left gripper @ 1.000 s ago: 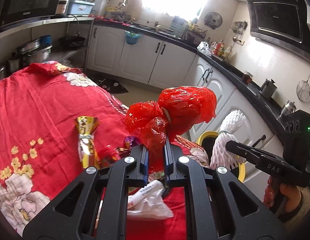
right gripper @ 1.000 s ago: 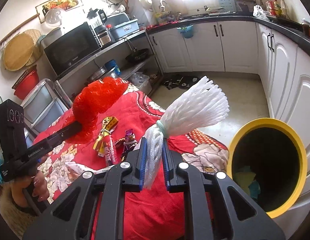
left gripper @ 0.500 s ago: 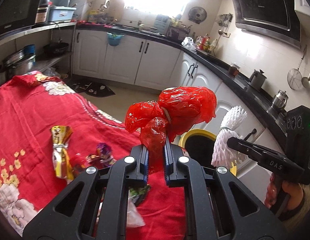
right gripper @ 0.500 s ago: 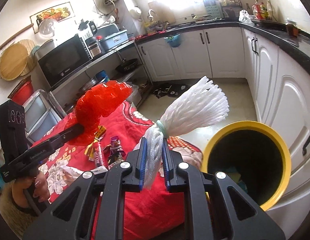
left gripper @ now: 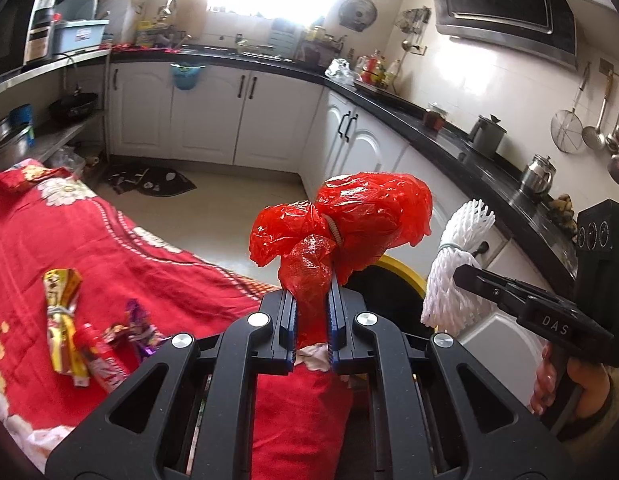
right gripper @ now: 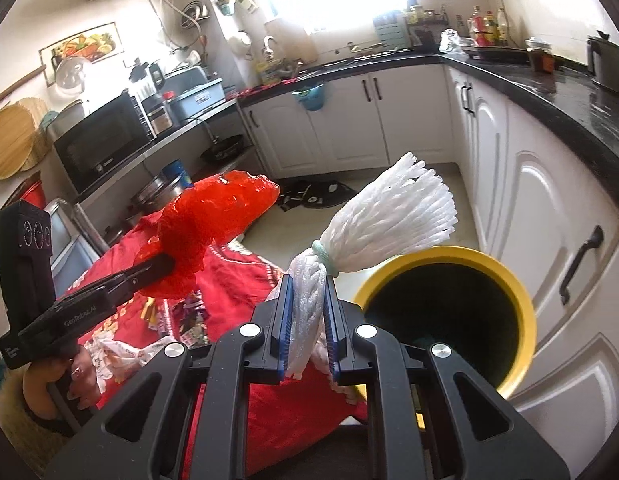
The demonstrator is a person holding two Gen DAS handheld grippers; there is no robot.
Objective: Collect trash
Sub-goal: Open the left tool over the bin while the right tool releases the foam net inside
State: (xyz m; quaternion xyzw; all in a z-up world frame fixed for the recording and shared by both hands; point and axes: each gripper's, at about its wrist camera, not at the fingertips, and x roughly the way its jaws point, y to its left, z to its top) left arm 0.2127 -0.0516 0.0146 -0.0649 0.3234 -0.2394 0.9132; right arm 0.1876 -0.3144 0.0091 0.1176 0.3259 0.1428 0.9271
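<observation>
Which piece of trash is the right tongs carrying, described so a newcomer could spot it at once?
Start at the yellow-rimmed bin beside the white cabinets, next to the red-clothed table. Just above its rim, the right tongs are shut on a white foam net cinched by a pale green band. Unlike the crinkly red plastic bag in the left tongs, it is white, ribbed and fans out like a tassel.

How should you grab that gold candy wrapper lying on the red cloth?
Probably at its pinched waist, coming down from above. The gold wrapper lies flat on the red cloth, flared at both ends and cinched narrow in the middle, so closed fingers would wrap that thin part best. A red wrapper lies close along one side, so close the fingers across the waist without catching it.
</observation>
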